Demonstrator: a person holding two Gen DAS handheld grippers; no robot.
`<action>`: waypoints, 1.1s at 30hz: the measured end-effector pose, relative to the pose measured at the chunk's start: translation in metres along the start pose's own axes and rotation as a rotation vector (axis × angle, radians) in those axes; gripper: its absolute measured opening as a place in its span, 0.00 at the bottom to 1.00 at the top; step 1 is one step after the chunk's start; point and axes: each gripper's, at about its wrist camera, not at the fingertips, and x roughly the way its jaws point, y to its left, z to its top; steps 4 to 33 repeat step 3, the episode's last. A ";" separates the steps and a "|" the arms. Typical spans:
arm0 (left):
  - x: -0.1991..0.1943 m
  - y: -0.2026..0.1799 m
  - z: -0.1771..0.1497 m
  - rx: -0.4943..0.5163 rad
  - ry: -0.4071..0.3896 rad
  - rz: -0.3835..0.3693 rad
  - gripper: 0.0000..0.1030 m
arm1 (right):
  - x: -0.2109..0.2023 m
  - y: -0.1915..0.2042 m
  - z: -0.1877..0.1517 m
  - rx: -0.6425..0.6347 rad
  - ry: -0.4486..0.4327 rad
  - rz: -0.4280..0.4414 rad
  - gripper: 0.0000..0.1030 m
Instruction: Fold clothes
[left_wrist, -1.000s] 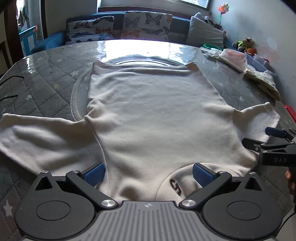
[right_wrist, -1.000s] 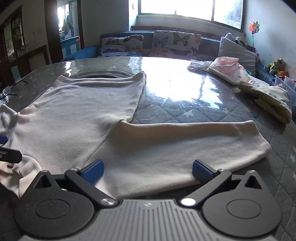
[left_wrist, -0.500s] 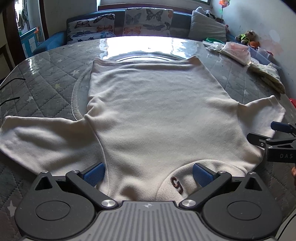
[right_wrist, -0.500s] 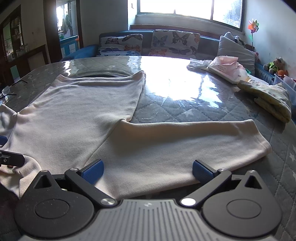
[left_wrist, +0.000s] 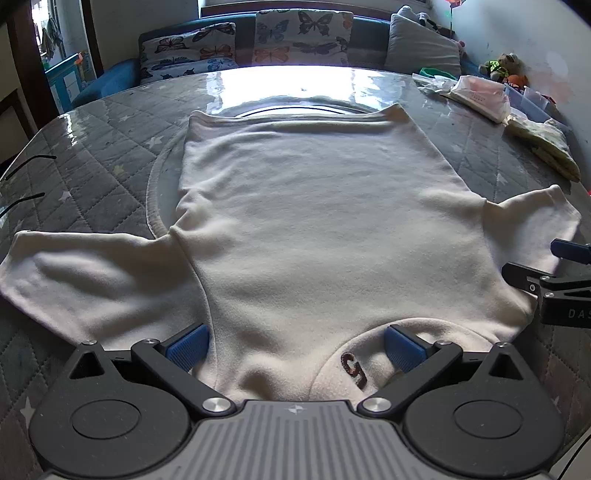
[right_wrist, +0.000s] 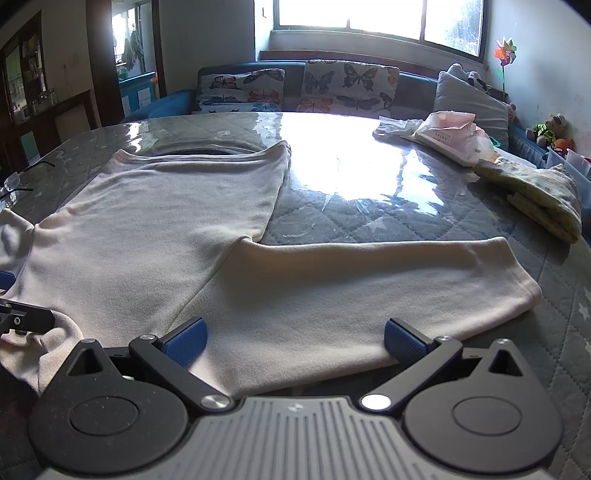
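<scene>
Left wrist: both claws (left_wrist: 294, 345) (right_wrist: 294, 343) apart over flat cream sweater (left_wrist: 314, 229).

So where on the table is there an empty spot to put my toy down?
The best bare patch of table is the shiny part between the cream sweater body, its right sleeve and the pink bag. There is also free quilted space above the left sleeve, near the glasses. The right edge is crowded by the folded yellow cloth.
</scene>
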 end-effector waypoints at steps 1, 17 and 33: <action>0.000 0.000 0.000 0.000 0.001 0.001 1.00 | 0.000 0.000 0.000 0.000 0.000 0.000 1.00; 0.000 0.000 0.000 0.000 0.002 0.003 1.00 | 0.000 0.000 0.000 -0.001 0.001 0.001 1.00; 0.000 0.000 0.000 0.000 0.002 0.003 1.00 | 0.000 0.000 0.000 -0.001 0.001 0.001 1.00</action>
